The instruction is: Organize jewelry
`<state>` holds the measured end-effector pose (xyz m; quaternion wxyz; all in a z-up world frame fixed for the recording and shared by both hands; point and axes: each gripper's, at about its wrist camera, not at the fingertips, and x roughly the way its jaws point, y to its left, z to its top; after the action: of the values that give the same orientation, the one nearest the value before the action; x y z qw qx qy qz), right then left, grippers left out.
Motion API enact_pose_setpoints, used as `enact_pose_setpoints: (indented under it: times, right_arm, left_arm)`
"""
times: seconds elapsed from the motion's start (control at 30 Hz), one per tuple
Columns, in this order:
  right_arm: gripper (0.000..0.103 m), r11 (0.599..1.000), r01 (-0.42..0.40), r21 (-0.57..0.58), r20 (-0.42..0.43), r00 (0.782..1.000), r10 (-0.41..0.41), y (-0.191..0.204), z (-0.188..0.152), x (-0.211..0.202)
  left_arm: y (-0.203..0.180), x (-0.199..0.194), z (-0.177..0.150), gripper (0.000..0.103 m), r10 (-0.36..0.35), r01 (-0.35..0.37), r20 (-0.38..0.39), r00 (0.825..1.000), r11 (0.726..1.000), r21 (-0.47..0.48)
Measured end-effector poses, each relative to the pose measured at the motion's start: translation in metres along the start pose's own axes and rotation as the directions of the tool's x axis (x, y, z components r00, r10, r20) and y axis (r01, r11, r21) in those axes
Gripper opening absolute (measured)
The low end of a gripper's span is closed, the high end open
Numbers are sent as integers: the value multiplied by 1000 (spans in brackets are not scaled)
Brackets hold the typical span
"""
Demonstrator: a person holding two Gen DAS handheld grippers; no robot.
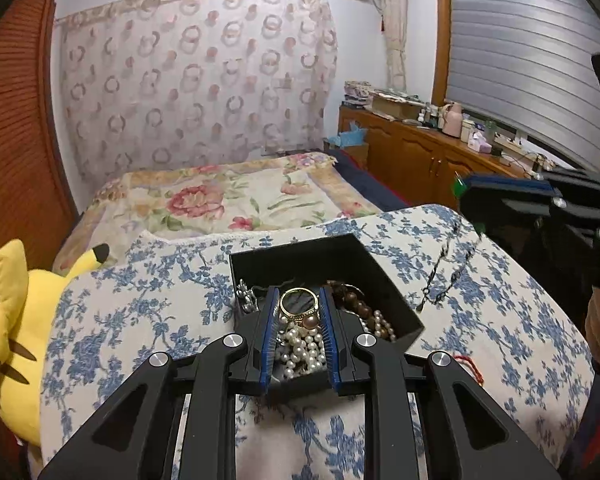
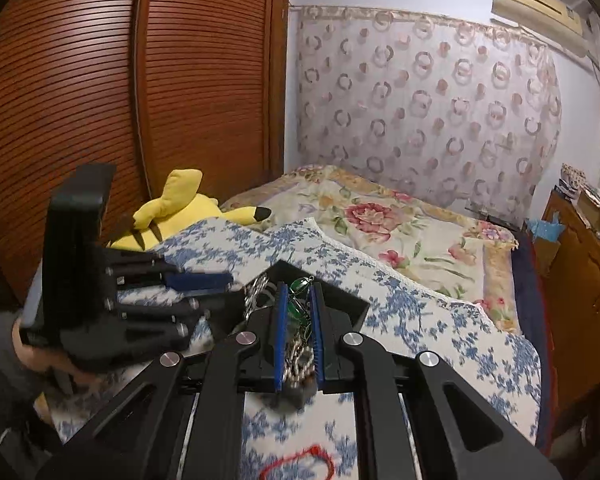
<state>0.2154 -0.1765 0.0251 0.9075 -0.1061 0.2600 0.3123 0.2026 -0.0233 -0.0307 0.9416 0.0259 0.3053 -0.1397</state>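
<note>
The left gripper (image 1: 299, 312) sits low at frame centre, its blue pads (image 1: 269, 322) slightly parted. The right gripper (image 2: 298, 310), also bottom centre, has its pads (image 2: 280, 320) narrowly spaced; a hand (image 2: 40, 356) shows lower left.
</note>
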Motion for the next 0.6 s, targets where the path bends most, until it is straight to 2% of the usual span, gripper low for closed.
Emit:
enact_pose_setpoints:
  times: [0.07,0.17,0.23,0.37,0.43,0.6]
  right_arm:
    - [13,1000,-3,3,-9,1000,3,-1,4,11]
    - [13,1000,-2,14,-30,1000,3,-5,6,31]
    - [13,999,-4,33,-48,999,6,-9,6,44]
    - [13,998,3,68,-86,996,3,-18,2,65]
    - [24,997,15,82,-100,995,-6,-20,0,71]
    - [27,996,18,84,-107,994,-9,-21,-12,64]
  left_arm:
    - [2,9,-1,19,9,-9,-13,1000,1000,-11]
    - [5,12,-4,27,24,-24,-18,1000,1000,-19]
    - [7,10,-7,39,37,-37,-13,999,999,-22]
    - [10,5,-14,43,50,-50,-14,999,998,-26]
    - [11,2,-17,53,57,-58,-11,998,998,-25]
    - [12,-8,-27,57,61,-61,-14,998,998,-27]
